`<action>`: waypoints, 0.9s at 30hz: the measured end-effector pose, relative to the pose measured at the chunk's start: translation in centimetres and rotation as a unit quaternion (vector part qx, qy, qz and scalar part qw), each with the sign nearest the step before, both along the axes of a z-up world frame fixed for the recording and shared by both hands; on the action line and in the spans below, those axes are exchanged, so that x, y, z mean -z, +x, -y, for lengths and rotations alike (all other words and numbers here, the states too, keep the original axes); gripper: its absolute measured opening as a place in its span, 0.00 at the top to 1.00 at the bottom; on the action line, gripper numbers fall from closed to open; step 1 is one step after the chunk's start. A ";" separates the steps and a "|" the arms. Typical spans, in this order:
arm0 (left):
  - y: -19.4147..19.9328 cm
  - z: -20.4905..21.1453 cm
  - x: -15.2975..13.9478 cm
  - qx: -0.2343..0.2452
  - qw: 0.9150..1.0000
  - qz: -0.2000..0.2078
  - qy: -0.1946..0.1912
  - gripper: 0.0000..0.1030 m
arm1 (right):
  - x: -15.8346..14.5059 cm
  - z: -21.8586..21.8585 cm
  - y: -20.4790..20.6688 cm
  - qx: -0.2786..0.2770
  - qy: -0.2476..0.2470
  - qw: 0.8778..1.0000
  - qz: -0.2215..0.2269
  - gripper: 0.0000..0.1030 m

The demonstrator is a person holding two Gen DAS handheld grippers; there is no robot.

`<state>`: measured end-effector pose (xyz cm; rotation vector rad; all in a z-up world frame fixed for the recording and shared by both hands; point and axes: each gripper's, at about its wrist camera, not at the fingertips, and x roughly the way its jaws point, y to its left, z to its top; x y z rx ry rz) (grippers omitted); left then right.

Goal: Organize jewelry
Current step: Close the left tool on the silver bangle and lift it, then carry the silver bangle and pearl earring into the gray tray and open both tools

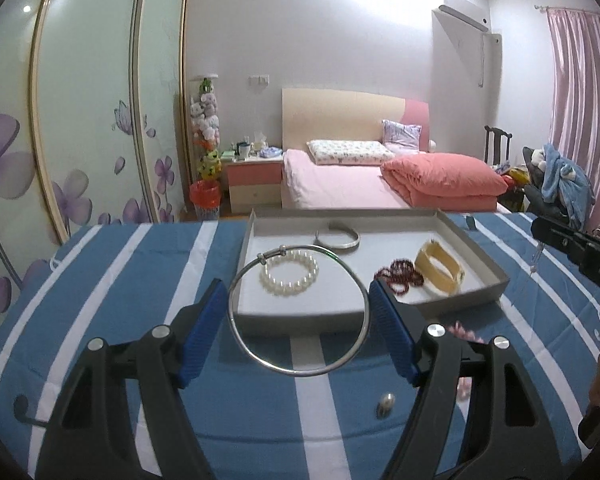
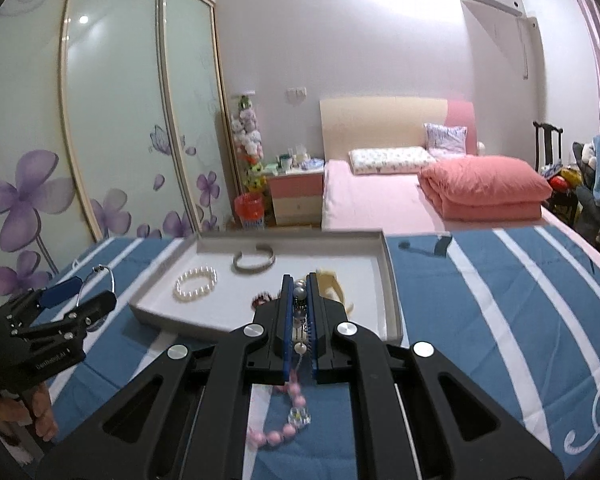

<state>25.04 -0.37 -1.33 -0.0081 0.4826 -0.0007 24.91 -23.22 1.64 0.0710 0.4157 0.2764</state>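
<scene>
1. The left gripper (image 1: pixel 299 312) pinches a thin silver hoop bangle (image 1: pixel 298 310) across its width, one blue pad on each side, and holds it above the striped blue cloth (image 1: pixel 120 280), just short of the near wall of the grey tray (image 1: pixel 476 248).
2. The right gripper (image 2: pixel 299 312) is pressed together on a mixed strand of silver and pink beads (image 2: pixel 290 412); most of the strand hangs below the fingers, its lower loop over the cloth.
3. In the tray lie a pearl bracelet (image 1: pixel 290 274), a silver cuff (image 1: pixel 338 240), a dark red bead bracelet (image 1: pixel 398 278) and a cream bangle (image 1: pixel 440 274).
4. The step in hand looks like carrying both pieces over the tray wall. The hoop should clear the wall fully before it goes down, then settle on bare floor to the left of the pearls, not on top of them.
5. The strand should be lifted high enough that its tail does not drag or catch on the rim, and laid down tail first so it does not tangle with the red beads.
6. A small silver bead (image 1: pixel 385 404) sits loose on the cloth, not yet collected.
</scene>
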 end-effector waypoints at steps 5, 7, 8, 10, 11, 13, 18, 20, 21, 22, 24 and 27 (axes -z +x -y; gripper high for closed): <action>1.2 0.1 -1.3 -0.001 1.000 0.018 -0.003 0.31 | -1.5 -0.5 0.9 -0.002 0.003 1.000 0.024 0.93; 1.9 0.1 -1.7 -0.001 1.000 0.025 -0.004 0.31 | -1.9 -0.7 1.3 -0.002 0.005 1.000 0.030 0.93; 2.3 0.2 -2.0 -0.002 1.000 0.028 -0.004 0.31 | -2.1 -0.8 1.7 -0.002 0.005 0.999 0.034 0.93; 3.1 0.4 -2.4 -0.001 0.999 0.032 -0.005 0.31 | -2.3 -0.9 2.2 -0.002 0.007 0.999 0.037 0.93; 3.4 0.4 -2.5 -0.001 0.999 0.034 -0.005 0.31 | -2.4 -0.9 2.6 -0.002 0.008 0.999 0.038 0.93; 4.4 0.6 -2.7 -0.002 0.999 0.038 -0.005 0.31 | -2.4 -1.0 3.2 -0.002 0.008 0.999 0.038 0.93; 6.5 0.6 -2.6 -0.004 0.999 0.036 -0.013 0.31 | -1.7 -1.1 5.3 0.003 0.011 1.000 0.027 0.93; 7.4 0.7 -2.5 -0.006 0.999 0.033 -0.015 0.31 | -1.2 -0.8 6.4 0.006 0.012 1.000 0.019 0.93; 7.9 0.8 -2.5 -0.006 0.999 0.032 -0.015 0.31 | -1.0 -1.0 6.6 0.007 0.012 1.000 0.017 0.93; 8.2 0.8 -2.5 -0.007 0.999 0.032 -0.014 0.31 | -0.8 -1.1 7.2 0.008 0.010 1.000 0.012 0.93; 9.0 0.9 -2.4 -0.008 0.999 0.030 -0.013 0.31 | -0.4 -1.0 7.9 0.010 0.009 1.000 0.006 0.93; 9.6 0.8 -2.1 -0.008 0.999 0.028 -0.013 0.31 | 0.2 -0.8 8.7 0.009 0.013 1.000 -0.008 0.92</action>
